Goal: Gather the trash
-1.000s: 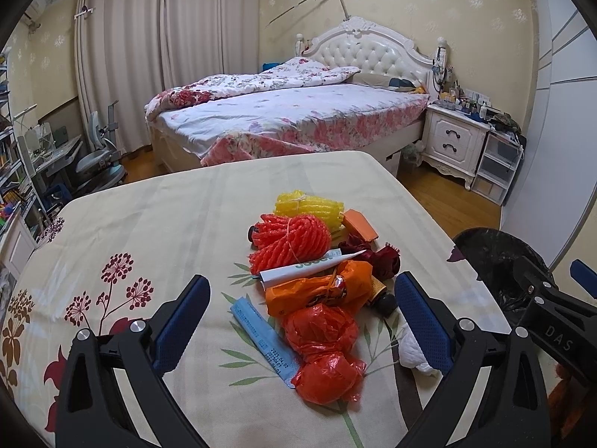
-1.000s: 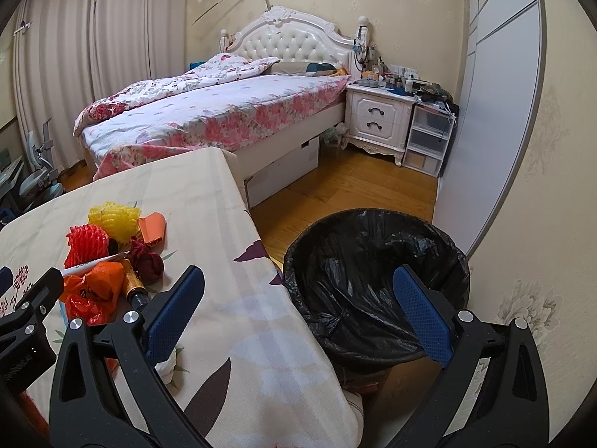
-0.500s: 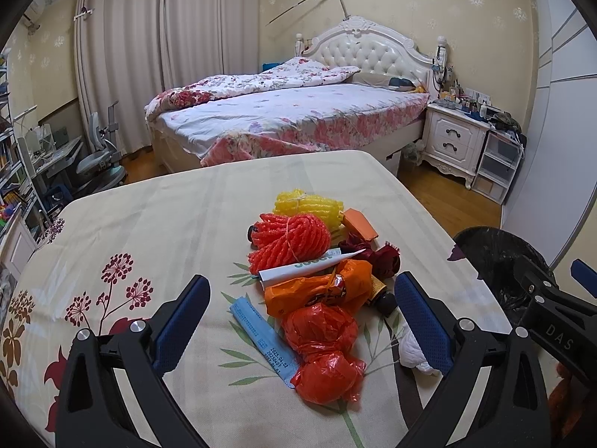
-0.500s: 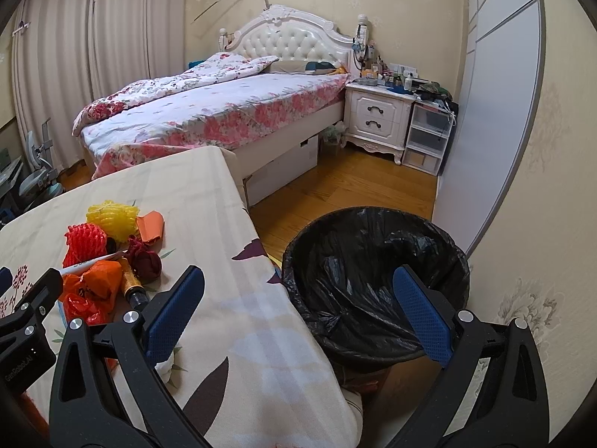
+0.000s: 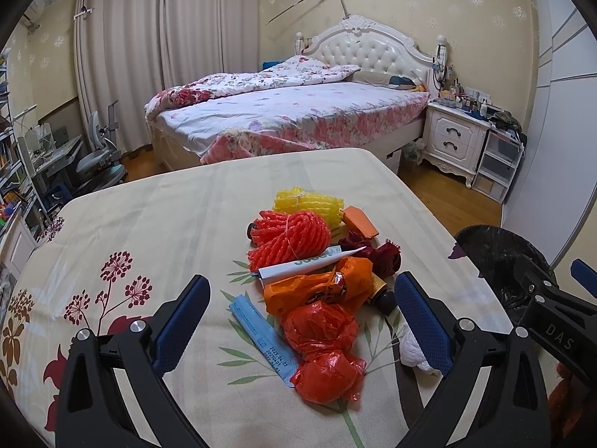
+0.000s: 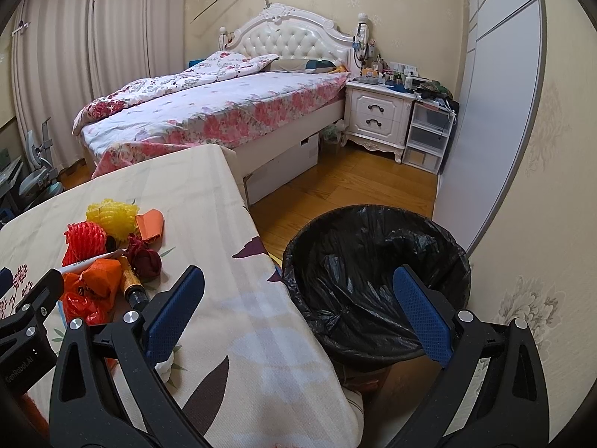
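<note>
Trash pile (image 5: 317,280) lies untouched near the counter's (image 5: 149,224) right edge; the bin (image 6: 377,283) beside that edge appears empty. Left gripper (image 5: 302,317) and right gripper (image 6: 298,310) hold fingers apart, nothing collected yet

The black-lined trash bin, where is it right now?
The black-lined round trash bin stands on the wooden floor just off the table's right edge, in front of the open right claw; the left wrist view shows it at far right.
</note>
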Tool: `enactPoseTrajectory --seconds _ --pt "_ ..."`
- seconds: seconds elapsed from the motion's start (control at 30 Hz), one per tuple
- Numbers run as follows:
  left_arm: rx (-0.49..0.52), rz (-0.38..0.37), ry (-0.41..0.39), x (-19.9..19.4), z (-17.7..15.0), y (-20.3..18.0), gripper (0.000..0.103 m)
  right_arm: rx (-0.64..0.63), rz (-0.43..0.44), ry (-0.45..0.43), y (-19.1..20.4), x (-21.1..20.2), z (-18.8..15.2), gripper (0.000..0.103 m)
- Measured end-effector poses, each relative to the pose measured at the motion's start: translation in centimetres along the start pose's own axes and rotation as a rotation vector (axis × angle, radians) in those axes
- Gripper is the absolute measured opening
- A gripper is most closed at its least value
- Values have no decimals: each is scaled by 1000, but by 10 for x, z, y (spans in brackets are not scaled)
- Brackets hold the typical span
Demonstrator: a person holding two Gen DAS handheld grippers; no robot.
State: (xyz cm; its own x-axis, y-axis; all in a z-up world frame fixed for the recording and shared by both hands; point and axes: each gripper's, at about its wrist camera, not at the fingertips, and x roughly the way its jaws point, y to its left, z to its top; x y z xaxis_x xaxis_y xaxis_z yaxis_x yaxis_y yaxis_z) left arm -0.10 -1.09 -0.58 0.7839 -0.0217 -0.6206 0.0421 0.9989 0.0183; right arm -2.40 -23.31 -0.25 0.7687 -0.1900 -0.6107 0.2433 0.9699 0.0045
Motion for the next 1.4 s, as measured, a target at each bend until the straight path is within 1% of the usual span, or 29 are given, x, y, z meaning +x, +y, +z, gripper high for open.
enactPoseTrajectory --seconds 0.67,0.87,0.97,1.03,1.1,1.2,1.3,1.37,1.4 --pt "0 3 4 3 -3 1 96 3 -3 15 2 8 -9 99" --pt "0 10 28 8 -14 11 96 -3 10 24 3 5 -11 99" --pt "5 27 36 6 -23 21 96 -11 35 32 8 1 -14 98" --pt "7 38 43 3 -27 31 96 -26 50 41 14 -1 -17 94" --pt "6 48 52 1 -31 40 96 -39 74 58 20 -2 -20 86" --pt "-3 60 63 -3 -37 52 96 -59 103 74 30 -4 -23 83" --pt "-12 64 76 -6 -41 59 91 -80 126 81 40 -9 -27 81" --pt "-10 63 86 -8 -43 62 77 -96 146 85 48 -12 -29 81" --pt "-11 60 94 -9 -45 64 76 -105 154 85 52 -13 -30 81"
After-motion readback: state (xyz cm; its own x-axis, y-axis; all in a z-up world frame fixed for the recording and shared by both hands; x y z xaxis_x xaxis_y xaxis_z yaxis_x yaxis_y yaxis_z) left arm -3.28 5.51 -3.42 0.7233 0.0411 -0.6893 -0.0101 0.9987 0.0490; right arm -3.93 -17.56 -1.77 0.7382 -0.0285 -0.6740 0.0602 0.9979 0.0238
